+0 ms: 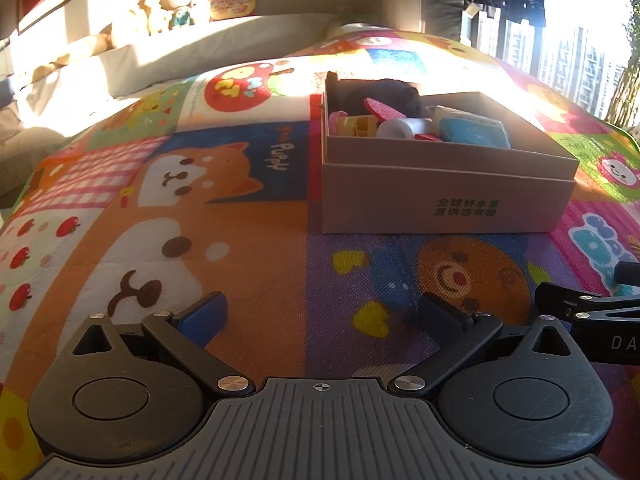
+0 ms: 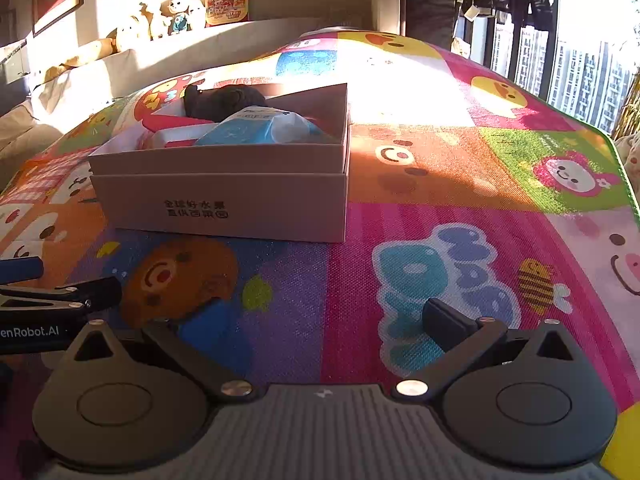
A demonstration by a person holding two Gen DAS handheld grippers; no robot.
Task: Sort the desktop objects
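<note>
A brown cardboard box [image 1: 444,196] stands on the colourful cartoon mat [image 1: 240,208], ahead and to the right of my left gripper [image 1: 322,314]. It holds a black soft item [image 1: 384,94], a white tape roll [image 1: 398,128], a blue wipes pack [image 1: 474,134] and yellow and pink bits. In the right wrist view the same box [image 2: 224,200] sits ahead and to the left of my right gripper [image 2: 324,320], with the blue wipes pack [image 2: 260,130] on top. Both grippers hover low over the mat, open, with nothing between their fingers.
The right gripper's side [image 1: 592,312] shows at the left view's right edge; the left gripper's side [image 2: 48,300] shows at the right view's left edge. Plush toys [image 1: 172,12] line a ledge behind grey cushions [image 1: 200,48]. Windows [image 2: 580,72] stand at right.
</note>
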